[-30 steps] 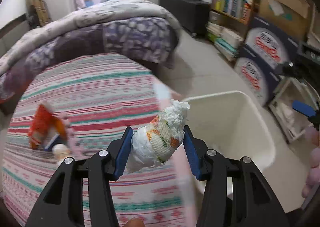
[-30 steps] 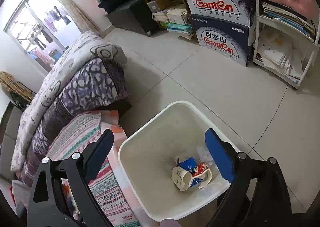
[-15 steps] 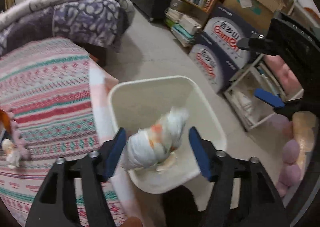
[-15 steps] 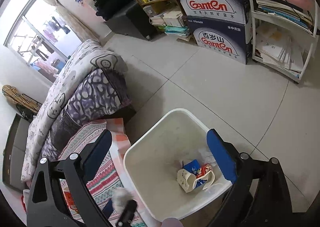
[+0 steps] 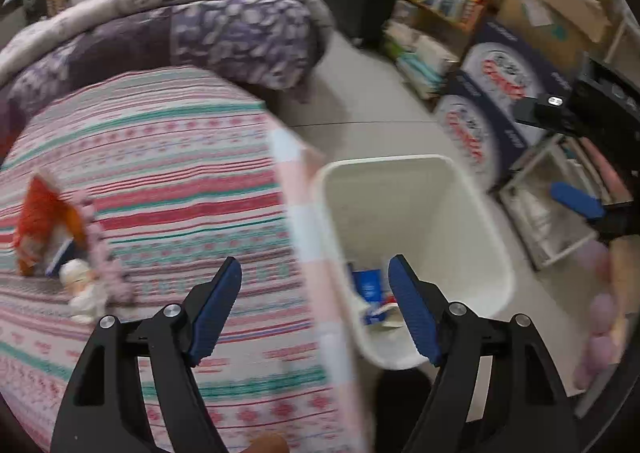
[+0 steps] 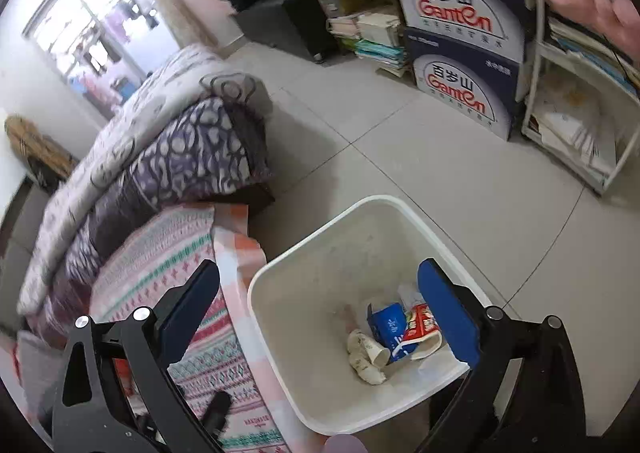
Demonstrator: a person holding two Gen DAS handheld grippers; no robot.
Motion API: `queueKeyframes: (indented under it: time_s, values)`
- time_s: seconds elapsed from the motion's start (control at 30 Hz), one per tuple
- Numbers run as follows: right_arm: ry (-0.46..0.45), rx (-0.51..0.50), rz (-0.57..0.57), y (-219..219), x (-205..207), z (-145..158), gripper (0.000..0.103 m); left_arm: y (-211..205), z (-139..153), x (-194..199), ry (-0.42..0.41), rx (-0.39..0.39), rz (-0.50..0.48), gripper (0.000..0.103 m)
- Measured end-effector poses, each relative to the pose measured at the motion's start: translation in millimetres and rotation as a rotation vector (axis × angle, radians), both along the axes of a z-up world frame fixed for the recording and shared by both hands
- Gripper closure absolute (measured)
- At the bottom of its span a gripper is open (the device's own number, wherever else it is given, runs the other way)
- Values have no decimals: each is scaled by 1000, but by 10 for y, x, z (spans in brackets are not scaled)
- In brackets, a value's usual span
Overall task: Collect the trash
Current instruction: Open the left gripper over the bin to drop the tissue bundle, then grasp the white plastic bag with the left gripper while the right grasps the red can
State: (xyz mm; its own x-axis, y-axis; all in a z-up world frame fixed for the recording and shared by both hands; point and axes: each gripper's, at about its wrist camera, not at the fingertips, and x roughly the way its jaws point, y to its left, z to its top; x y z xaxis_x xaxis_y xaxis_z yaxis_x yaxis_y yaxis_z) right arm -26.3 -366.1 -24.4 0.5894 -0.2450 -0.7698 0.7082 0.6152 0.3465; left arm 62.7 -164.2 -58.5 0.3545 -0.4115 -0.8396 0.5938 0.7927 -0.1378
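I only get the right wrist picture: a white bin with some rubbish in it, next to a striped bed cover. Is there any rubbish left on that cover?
Observer: Yes. In the left wrist view an orange-red packet lies on the striped cover, far from the bin.
Operator: Anything else near it?
Observer: A small crumpled white wad lies close beside the packet, on the side nearer the camera.
Operator: Is the other gripper carrying something?
Observer: No. The left gripper has just been opening its jaws and nothing is between them. It hangs above the edge of the cover, next to the bin.
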Motion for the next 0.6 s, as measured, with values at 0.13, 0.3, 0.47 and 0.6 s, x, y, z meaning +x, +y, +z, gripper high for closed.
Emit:
queueKeyframes:
  time_s: [0.13,0.3,0.47,0.6]
  values:
    - [37,-48,63,195,144,-7,7,312,-53,144,-29,60,98,29]
    - [69,-57,126,424,295,-63,7,694,-124,301,-64,145,248,29]
    - [94,-65,181,637,438,-122,7,1150,-270,540,-34,226,453,29]
    - [113,-71,211,762,517,-169,7,1394,-364,719,46,188,543,29]
